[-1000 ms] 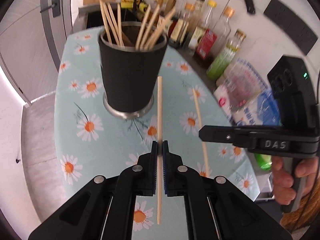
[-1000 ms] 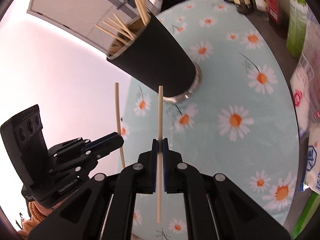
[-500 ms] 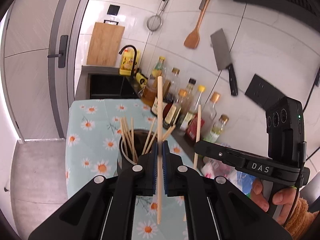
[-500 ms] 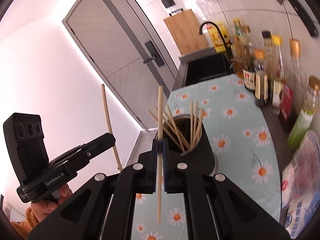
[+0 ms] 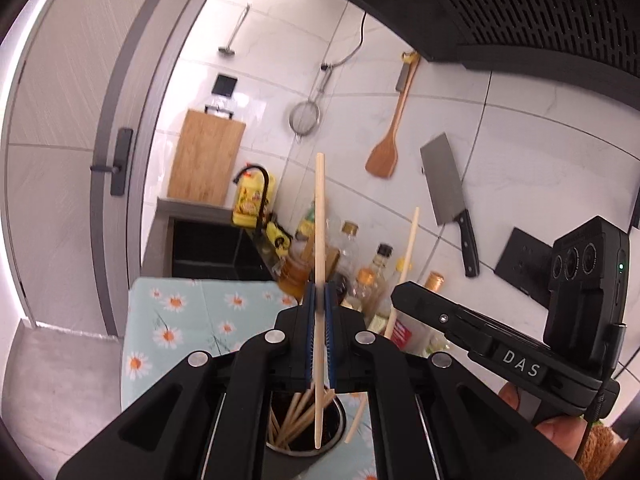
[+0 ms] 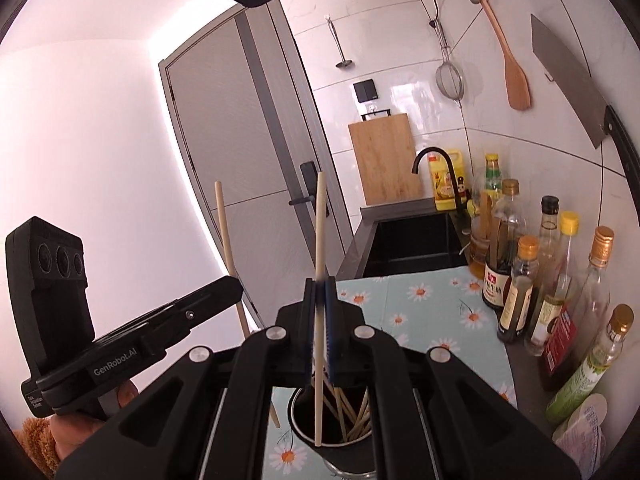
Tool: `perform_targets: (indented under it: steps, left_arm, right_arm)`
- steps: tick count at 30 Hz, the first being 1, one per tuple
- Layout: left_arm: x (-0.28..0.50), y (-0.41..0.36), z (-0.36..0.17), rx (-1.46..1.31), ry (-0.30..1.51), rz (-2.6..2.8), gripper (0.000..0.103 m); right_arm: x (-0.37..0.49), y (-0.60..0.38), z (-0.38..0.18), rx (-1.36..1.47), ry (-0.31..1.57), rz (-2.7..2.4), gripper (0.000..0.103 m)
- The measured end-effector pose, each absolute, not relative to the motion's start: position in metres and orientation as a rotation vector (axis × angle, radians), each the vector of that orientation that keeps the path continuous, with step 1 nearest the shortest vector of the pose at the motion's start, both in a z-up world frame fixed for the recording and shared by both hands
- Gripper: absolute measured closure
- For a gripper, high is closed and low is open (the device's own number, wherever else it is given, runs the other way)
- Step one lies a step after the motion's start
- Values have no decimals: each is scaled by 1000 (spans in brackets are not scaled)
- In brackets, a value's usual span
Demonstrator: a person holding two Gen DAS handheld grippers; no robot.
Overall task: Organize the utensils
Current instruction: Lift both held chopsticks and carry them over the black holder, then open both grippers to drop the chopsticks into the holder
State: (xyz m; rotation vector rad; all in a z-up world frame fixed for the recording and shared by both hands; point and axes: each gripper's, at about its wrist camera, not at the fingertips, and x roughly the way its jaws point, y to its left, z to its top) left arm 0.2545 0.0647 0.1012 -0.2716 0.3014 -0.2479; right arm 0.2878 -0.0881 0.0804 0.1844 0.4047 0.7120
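Right up close, the left gripper (image 5: 319, 304) is clamped on a chopstick (image 5: 319, 240), jaws pinched tight w/ the stick standing nearly upright between the blue pads (image 5: 309, 320). Its lower tip hangs over the mouth of the black cup (image 5: 340, 438), which already has a bunch of chopsticks (image 5: 298, 420) leaning inside.

Same deal on the right gripper (image 6: 319, 304): closed on a second chopstick (image 6: 320, 232), also about vertical, bottom end over the cup (image 6: 298, 432) opening. Can't tell if either tip touches the sticks inside.

Each gripper shows in the other's view: right one (image 5: 480, 336) off to the side w/ its stick (image 5: 408, 252) slightly tilted, left one (image 6: 160, 328) likewise w/ its stick (image 6: 228, 248).

Cup sits on a daisy-print tablecloth (image 6: 424, 304). Just beyond, along the wall side, a row of sauce bottles (image 6: 524, 280). Further back, a dark sink (image 6: 408, 244) w/ black faucet (image 6: 436, 168), yellow oil jug (image 6: 446, 184) and a wooden cutting board (image 6: 384, 160). On the tile wall hang a strainer (image 5: 305, 118), wooden spatula (image 5: 384, 156) and cleaver (image 5: 444, 184). Grey door (image 5: 60, 160) at far side.
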Motion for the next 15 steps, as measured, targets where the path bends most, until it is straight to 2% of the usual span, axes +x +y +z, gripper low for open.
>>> perform_targets:
  steps: [4, 15]
  left_arm:
    - [261, 66, 92, -272, 253, -207, 99]
    - [280, 74, 47, -302, 297, -172, 99]
  right_arm:
    - [300, -86, 74, 197, 386, 700, 97]
    - [318, -80, 35, 190, 434, 681, 97]
